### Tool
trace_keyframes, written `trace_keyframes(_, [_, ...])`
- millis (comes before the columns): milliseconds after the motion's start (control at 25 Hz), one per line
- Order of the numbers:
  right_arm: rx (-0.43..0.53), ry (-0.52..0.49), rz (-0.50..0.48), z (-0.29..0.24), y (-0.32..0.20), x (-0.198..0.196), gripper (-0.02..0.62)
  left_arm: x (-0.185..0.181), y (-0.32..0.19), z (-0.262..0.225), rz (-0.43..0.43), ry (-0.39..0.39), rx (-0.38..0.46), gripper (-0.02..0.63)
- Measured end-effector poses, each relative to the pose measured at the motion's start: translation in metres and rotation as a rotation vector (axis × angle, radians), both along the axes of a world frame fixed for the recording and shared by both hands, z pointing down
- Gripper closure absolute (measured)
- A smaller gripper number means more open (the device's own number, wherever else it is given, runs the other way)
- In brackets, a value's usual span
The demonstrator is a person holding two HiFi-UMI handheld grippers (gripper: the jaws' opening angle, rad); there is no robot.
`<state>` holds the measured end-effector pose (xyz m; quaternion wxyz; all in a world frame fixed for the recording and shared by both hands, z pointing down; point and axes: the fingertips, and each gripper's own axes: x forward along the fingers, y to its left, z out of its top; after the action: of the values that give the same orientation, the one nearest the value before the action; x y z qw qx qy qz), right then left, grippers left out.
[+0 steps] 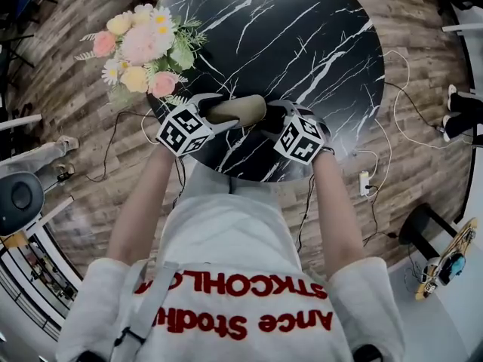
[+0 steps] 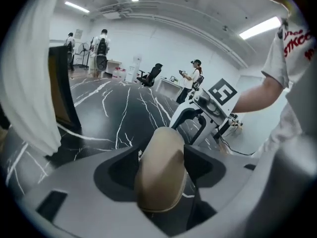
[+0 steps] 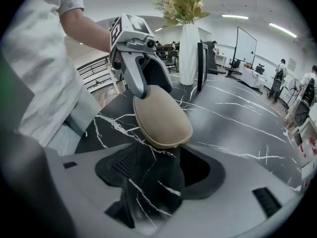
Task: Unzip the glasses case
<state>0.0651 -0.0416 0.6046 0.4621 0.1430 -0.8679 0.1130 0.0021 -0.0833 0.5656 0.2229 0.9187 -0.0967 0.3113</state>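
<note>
Near the flower bouquet (image 1: 143,47), by the rim of the glossy, white-veined black bench (image 1: 302,51), lies the glasses case (image 1: 236,110), a smooth, rounded tan shell with a thin seam. The left tongs (image 2: 161,152) stand wide astride one end, seemingly without pressing it, and the right tongs (image 3: 158,163) gape empty just short of the other end. Unclamped on that slick stone, the domed case will likely skid or pivot off the rim when the zip is tugged.

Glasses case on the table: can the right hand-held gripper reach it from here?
Probably yes. The glasses case lies just past the open jaws of the right hand-held gripper, nothing in between. The left hand-held gripper straddles only its far end.
</note>
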Motion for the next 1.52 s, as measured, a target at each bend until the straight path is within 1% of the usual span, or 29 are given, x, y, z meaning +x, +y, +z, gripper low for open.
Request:
trace_keyframes(80, [0.007, -0.005, -0.004, -0.001, -0.001, -0.001, 0.336, -0.004, 0.004, -0.001, -0.018, 0.008, -0.036, 0.327])
trace_keyframes(240, [0.03, -0.001, 0.014, -0.001, -0.005, -0.002, 0.346, -0.005, 0.004, 0.001, -0.037, -0.007, -0.051, 0.327])
trace_keyframes(320, [0.053, 0.004, 0.03, -0.002, -0.006, 0.0, 0.408, -0.005, 0.005, 0.002, -0.029, -0.013, -0.069, 0.328])
trace_keyframes(480, [0.085, 0.009, 0.043, -0.002, 0.0, 0.003, 0.431, -0.004, 0.007, 0.003, 0.003, -0.02, -0.09, 0.33])
trace_keyframes(600, [0.1, -0.004, 0.065, -0.003, 0.007, 0.004, 0.487, -0.005, 0.007, 0.003, 0.007, -0.019, -0.097, 0.331])
trace_keyframes(640, [0.1, -0.009, 0.071, -0.004, 0.01, 0.004, 0.494, -0.005, 0.008, 0.003, 0.007, -0.018, -0.097, 0.331])
trace_keyframes(720, [0.091, -0.025, 0.093, -0.006, 0.013, 0.003, 0.491, -0.005, 0.008, 0.002, 0.012, -0.017, -0.093, 0.331])
trace_keyframes(800, [0.071, -0.059, 0.134, -0.007, 0.013, 0.002, 0.491, -0.005, 0.008, 0.001, 0.017, -0.008, -0.088, 0.331])
trace_keyframes(840, [0.062, -0.079, 0.161, -0.008, 0.012, 0.003, 0.492, -0.004, 0.008, 0.0, 0.006, 0.003, -0.088, 0.331])
trace_keyframes(960, [0.048, -0.125, 0.232, -0.01, 0.006, 0.003, 0.5, -0.005, 0.004, -0.002, -0.082, 0.038, -0.098, 0.335])
trace_keyframes(1040, [0.049, -0.136, 0.241, -0.011, 0.003, 0.003, 0.503, -0.006, 0.005, -0.001, -0.108, 0.042, -0.101, 0.344])
trace_keyframes(1200, [0.065, -0.098, 0.21, -0.01, 0.006, 0.002, 0.52, -0.008, 0.003, 0.001, -0.118, 0.048, -0.138, 0.347])
trace_keyframes(1280, [0.061, -0.099, 0.231, -0.01, 0.008, 0.002, 0.528, -0.008, 0.003, 0.001, -0.112, 0.047, -0.144, 0.348])
trace_keyframes(1360, [0.048, -0.122, 0.266, -0.011, 0.01, 0.001, 0.54, -0.008, 0.003, 0.002, -0.11, 0.049, -0.145, 0.35])
trace_keyframes(1400, [0.044, -0.136, 0.276, -0.012, 0.013, -0.002, 0.555, -0.008, 0.003, 0.001, -0.11, 0.049, -0.145, 0.35])
trace_keyframes(1520, [0.051, -0.155, 0.306, -0.016, 0.022, -0.015, 0.567, -0.008, 0.003, 0.001, -0.112, 0.048, -0.146, 0.35])
